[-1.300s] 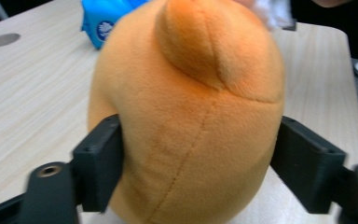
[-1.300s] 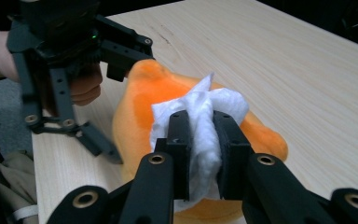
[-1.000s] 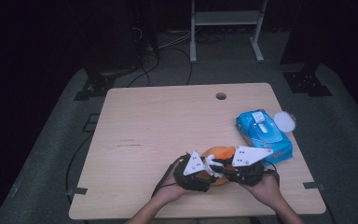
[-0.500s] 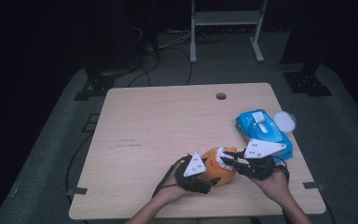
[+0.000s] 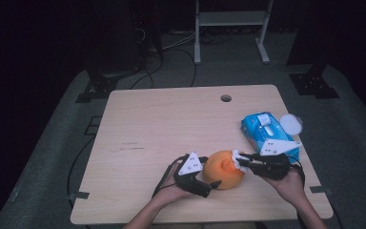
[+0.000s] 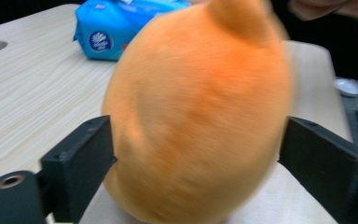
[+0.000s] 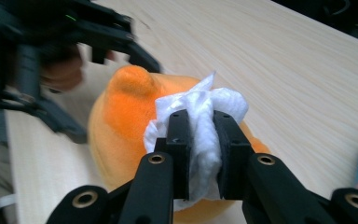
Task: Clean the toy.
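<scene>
An orange plush toy [image 5: 225, 171] lies near the table's front edge. My left gripper [image 5: 208, 179] reaches it from the left. In the left gripper view the toy [image 6: 200, 107] stands between the two black jaws of the left gripper [image 6: 198, 135]. Those jaws have just been opening and stand wide at its sides. My right gripper [image 5: 238, 160] comes in from the right, shut on a crumpled white wipe [image 5: 238, 156]. In the right gripper view the wipe [image 7: 200, 100] bulges out past the closed jaws of the right gripper [image 7: 201, 116] and rests against the toy [image 7: 121, 116].
A blue pack of wipes [image 5: 266, 130] lies at the table's right edge, with a white round lid [image 5: 291, 123] beside it. The wooden table [image 5: 171, 124] has a small hole [image 5: 226, 98] near its far edge. Dark stands and cables sit on the floor beyond.
The right gripper with the wipe has slid to the right, uncovering more of the orange toy. The left gripper's jaws have spread wider around the toy.
</scene>
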`<action>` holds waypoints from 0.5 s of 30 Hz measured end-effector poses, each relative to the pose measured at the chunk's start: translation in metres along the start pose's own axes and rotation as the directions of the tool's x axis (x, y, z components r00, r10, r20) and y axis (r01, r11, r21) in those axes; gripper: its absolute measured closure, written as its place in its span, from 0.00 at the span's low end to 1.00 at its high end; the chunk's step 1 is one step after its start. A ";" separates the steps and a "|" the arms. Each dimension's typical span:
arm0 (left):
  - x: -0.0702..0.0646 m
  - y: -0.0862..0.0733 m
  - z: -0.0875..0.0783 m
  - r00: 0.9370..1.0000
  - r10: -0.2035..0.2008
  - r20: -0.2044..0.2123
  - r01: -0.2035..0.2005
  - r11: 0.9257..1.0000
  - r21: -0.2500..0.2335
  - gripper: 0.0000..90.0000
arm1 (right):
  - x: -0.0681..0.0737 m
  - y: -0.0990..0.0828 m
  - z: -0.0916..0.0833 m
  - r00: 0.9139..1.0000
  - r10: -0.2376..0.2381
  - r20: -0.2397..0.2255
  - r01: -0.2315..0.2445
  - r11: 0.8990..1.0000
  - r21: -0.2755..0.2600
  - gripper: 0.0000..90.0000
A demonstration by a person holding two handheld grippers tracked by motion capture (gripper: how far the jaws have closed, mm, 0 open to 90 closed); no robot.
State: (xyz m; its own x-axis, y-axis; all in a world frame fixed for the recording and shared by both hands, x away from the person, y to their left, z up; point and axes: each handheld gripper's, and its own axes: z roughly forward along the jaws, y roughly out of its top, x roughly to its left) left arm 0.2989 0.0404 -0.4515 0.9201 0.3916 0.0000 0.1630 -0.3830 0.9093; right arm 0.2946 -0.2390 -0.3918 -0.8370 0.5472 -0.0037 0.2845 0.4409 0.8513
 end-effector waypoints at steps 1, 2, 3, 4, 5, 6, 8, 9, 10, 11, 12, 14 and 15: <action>0.001 -0.004 0.006 1.000 -0.011 0.015 0.011 1.000 0.001 0.07 | 0.002 0.001 0.001 1.000 0.004 -0.011 -0.004 1.000 -0.002 0.85; 0.001 -0.004 0.006 1.000 -0.011 0.015 0.011 1.000 0.001 0.07 | 0.004 0.002 0.003 1.000 0.000 -0.018 0.000 1.000 -0.003 0.85; 0.000 -0.004 0.007 1.000 0.002 0.014 -0.002 1.000 0.017 0.11 | 0.005 0.003 0.004 1.000 -0.004 -0.020 0.004 1.000 -0.005 0.85; 0.000 -0.004 0.007 1.000 0.002 0.014 -0.002 1.000 0.017 0.18 | 0.005 0.003 0.004 1.000 -0.004 -0.020 0.004 1.000 -0.005 0.85; -0.001 0.004 0.000 0.999 0.033 -0.009 -0.032 0.999 0.021 0.25 | 0.007 0.005 0.005 1.000 0.008 -0.027 -0.008 1.000 -0.021 0.86; -0.002 0.010 -0.005 0.998 0.061 -0.020 -0.061 0.998 0.025 0.30 | 0.007 0.007 0.005 0.999 0.014 -0.030 -0.015 0.999 -0.036 0.86; -0.002 0.021 -0.015 0.994 0.099 -0.042 -0.098 0.995 0.033 0.35 | 0.004 0.012 0.005 0.999 0.025 -0.039 -0.028 0.997 -0.067 0.86; -0.002 0.025 -0.020 0.991 0.116 -0.061 -0.113 0.993 0.039 0.35 | 0.003 0.015 0.007 0.999 0.030 -0.037 -0.032 0.996 -0.079 0.86; -0.001 0.028 -0.025 0.987 0.136 -0.084 -0.132 0.990 0.049 0.36 | 0.001 0.017 0.010 0.998 0.039 -0.040 -0.043 0.995 -0.087 0.86; 0.001 0.030 -0.031 0.984 0.148 -0.103 -0.142 0.988 0.060 0.36 | -0.001 0.019 0.013 0.998 0.047 -0.046 -0.051 0.994 -0.099 0.86; 0.003 0.031 -0.035 0.980 0.157 -0.119 -0.150 0.986 0.067 0.37 | -0.003 0.019 0.019 0.996 0.064 -0.059 -0.070 0.992 -0.107 0.86; 0.007 0.030 -0.042 0.976 0.167 -0.142 -0.154 0.983 0.095 0.38 | -0.007 0.019 0.032 0.994 0.085 -0.074 -0.091 0.992 -0.091 0.86; 0.009 0.028 -0.042 0.973 0.175 -0.150 -0.158 0.980 0.120 0.39 | -0.008 0.018 0.038 0.993 0.089 -0.077 -0.095 0.993 -0.074 0.86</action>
State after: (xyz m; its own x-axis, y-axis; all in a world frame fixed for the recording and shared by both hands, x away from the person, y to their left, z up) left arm 0.2963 0.0685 -0.4085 0.8704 0.4397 0.2214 0.0573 -0.5372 0.8415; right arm 0.3243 -0.2079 -0.3965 -0.8419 0.5277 0.1128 0.3274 0.3335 0.8841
